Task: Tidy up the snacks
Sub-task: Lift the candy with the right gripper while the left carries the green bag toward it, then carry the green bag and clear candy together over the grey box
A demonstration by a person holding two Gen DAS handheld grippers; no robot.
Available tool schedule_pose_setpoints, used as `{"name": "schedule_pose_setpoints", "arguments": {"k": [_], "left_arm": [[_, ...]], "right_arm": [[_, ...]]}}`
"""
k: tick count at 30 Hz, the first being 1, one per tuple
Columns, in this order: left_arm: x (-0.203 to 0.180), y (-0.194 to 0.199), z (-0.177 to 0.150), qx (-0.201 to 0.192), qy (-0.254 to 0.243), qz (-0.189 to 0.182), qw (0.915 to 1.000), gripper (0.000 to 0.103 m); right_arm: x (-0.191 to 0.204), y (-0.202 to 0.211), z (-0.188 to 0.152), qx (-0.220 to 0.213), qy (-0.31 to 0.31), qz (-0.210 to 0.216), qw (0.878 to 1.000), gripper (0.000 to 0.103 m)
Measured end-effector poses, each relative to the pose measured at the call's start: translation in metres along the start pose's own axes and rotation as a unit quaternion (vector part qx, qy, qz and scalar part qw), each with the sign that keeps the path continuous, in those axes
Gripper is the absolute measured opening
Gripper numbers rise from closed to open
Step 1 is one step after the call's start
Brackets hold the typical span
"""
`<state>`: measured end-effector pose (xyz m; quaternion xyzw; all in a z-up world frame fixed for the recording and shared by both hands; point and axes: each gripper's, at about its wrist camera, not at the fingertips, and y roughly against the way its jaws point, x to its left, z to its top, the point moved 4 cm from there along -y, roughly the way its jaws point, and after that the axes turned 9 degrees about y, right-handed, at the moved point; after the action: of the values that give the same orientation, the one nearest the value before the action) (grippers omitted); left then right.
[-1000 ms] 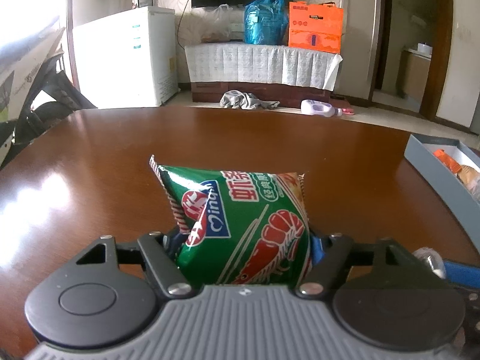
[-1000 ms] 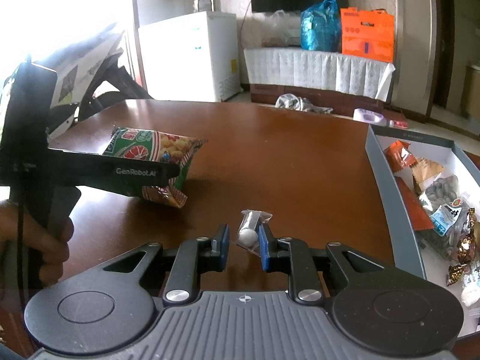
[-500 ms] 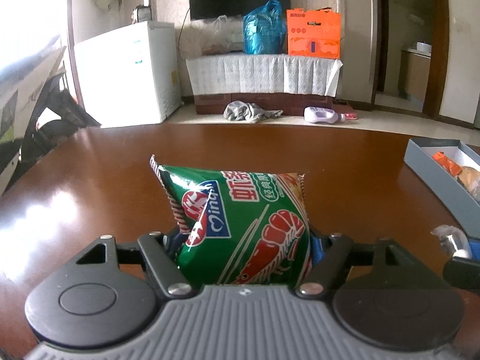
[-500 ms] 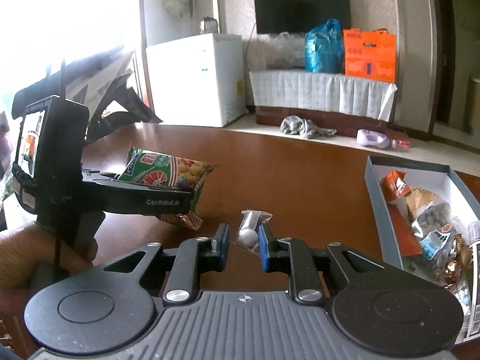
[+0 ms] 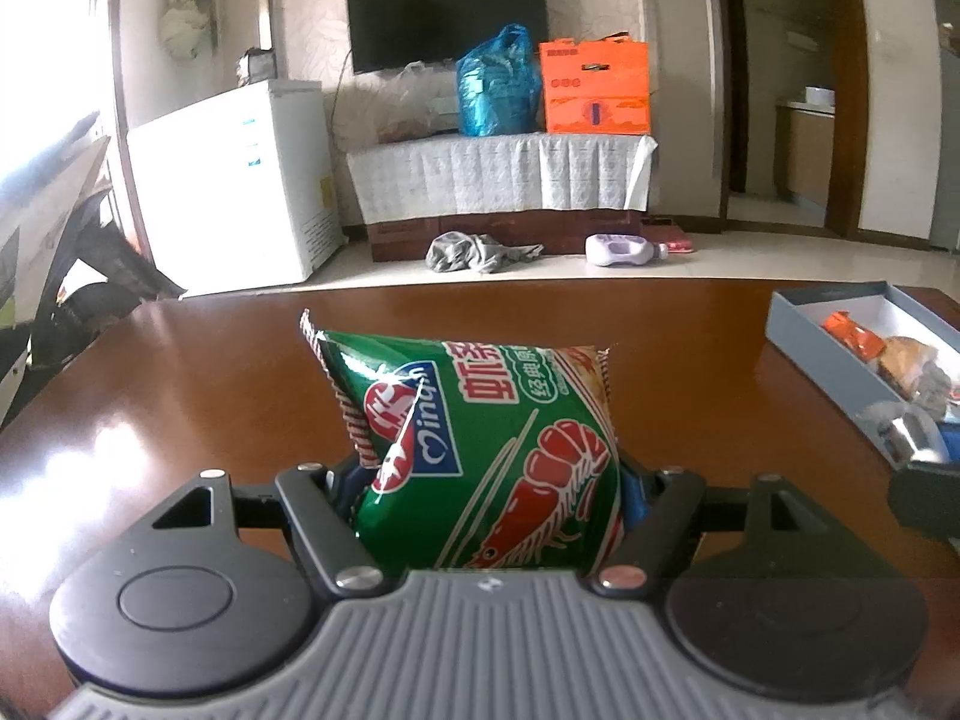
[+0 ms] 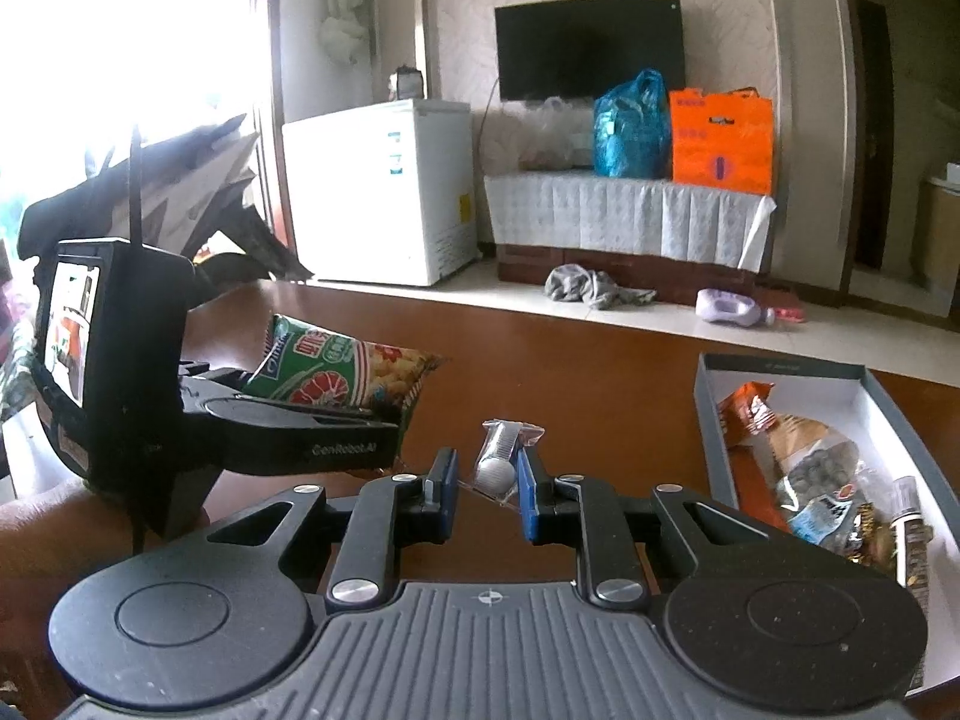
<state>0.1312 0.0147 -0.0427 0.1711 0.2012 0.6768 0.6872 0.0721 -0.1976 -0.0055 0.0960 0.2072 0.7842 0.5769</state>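
The left tongs point(image 5: 489, 480) pinch a puffy green shrimp-chip bag point(image 5: 480, 450) and the right tongs point(image 6: 485, 483) pinch a small clear-wrapped candy point(image 6: 498, 462), which could slip onto the surface point(image 5: 180, 390) before reaching the far-right box point(image 6: 714, 414).

Both cameras ride low over the brown table point(image 5: 180, 396), facing the far television wall (shared backdrop); the right view also catches the left gripper point(image 6: 336, 420).

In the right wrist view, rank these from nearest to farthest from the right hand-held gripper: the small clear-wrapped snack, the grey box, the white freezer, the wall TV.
1. Small clear-wrapped snack: between the right hand-held gripper fingers.
2. Grey box: on the table, right.
3. White freezer: across the floor, left.
4. Wall TV: back wall.
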Motion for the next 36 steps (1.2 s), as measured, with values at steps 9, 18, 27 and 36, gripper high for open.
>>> {"name": "schedule_pose_setpoints", "arguments": {"k": [9,18,27,36], "left_arm": [[-0.033,0.011,0.0,-0.003,-0.007,-0.018,0.9998,0.074],[-0.054,0.005,0.009,-0.002,-0.011,-0.028,0.9995,0.074],[-0.073,0.002,0.013,-0.004,-0.014,-0.037,0.9992,0.074],[-0.08,-0.001,0.014,-0.006,-0.017,-0.038,0.9991,0.074]], "right_arm": [[-0.004,0.024,-0.002,-0.009,-0.008,-0.016,1.0,0.022],[-0.008,0.039,0.003,-0.012,-0.009,-0.03,0.999,0.022],[-0.022,0.047,0.006,-0.013,-0.019,-0.043,0.999,0.022],[-0.024,0.049,0.008,-0.016,-0.023,-0.046,0.999,0.022]]}}
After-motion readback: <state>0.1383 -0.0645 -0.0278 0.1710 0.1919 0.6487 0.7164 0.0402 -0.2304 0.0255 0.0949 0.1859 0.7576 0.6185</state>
